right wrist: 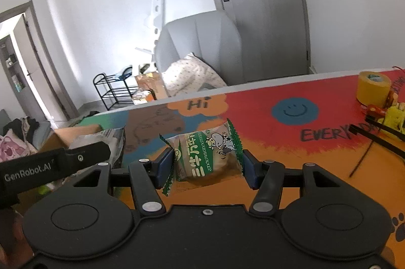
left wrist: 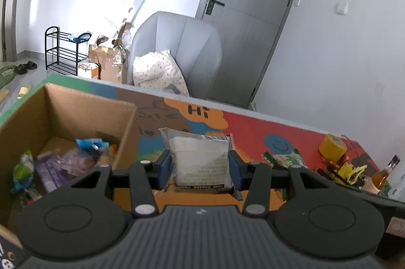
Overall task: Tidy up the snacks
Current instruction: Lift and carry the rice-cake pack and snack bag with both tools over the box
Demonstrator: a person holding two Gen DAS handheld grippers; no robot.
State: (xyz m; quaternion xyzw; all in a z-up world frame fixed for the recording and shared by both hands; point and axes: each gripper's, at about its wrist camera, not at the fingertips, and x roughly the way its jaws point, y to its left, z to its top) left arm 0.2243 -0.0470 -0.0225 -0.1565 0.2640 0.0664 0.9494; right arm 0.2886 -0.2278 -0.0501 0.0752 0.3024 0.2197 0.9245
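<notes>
My left gripper (left wrist: 200, 169) is shut on a white snack packet (left wrist: 200, 160) and holds it above the colourful table, just right of an open cardboard box (left wrist: 63, 114). The box holds several wrapped snacks (left wrist: 63, 162). My right gripper (right wrist: 207, 162) is shut on a green-and-white cow-print snack packet (right wrist: 207, 155), held over the table. That green packet also shows in the left wrist view (left wrist: 286, 159). The left gripper's body (right wrist: 50, 167) and its white packet show at the left of the right wrist view.
A yellow tape roll (right wrist: 373, 88) and a clutter of small items (right wrist: 389, 114) lie at the table's far right; a bottle (left wrist: 384, 174) stands there. Black cable ties (right wrist: 374, 137) lie on the table. A grey armchair (left wrist: 177, 51) stands behind the table.
</notes>
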